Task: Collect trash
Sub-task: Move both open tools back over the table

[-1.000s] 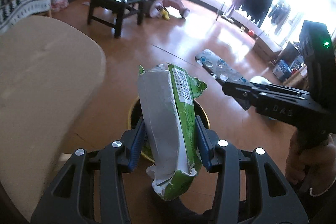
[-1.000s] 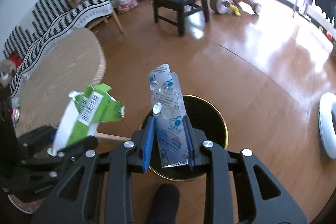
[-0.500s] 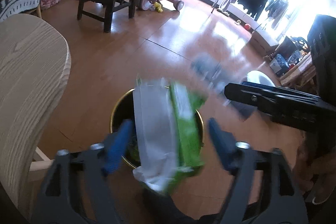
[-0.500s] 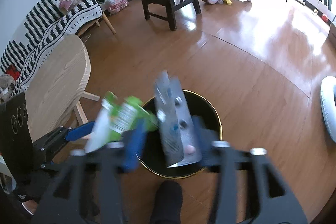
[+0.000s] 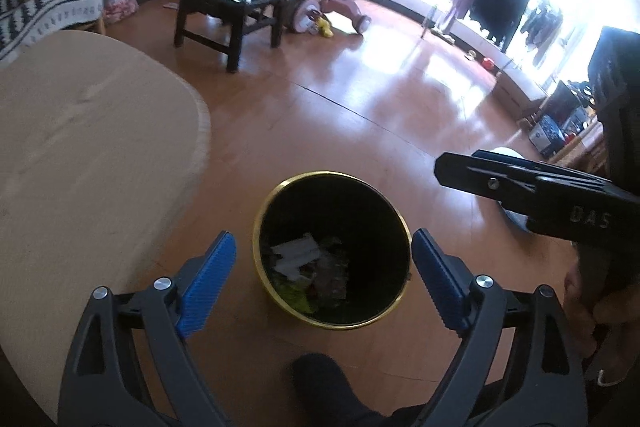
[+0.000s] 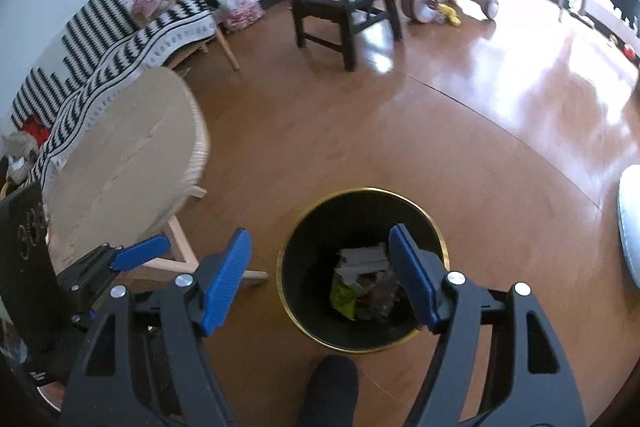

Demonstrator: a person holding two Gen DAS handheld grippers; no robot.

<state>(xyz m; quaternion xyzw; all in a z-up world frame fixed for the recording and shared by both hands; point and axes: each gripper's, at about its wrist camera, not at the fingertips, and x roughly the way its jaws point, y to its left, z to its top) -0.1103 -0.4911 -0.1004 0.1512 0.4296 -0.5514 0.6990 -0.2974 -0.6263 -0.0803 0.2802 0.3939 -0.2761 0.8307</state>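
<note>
Left gripper (image 5: 324, 281): jaws spread wide, nothing between them, poised above the black gold-rimmed bin (image 5: 267, 203). Right gripper (image 6: 320, 277): likewise spread and empty, over the same bin (image 6: 436, 227). Trash (image 5: 308, 269) lies in the bin's bottom, below both grippers; round wooden table (image 5: 80, 147) to their left.

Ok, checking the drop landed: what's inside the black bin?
Inside the black bin lie crumpled wrappers: a white piece, a green one and duller scraps. Anything beneath that heap is covered.
</note>
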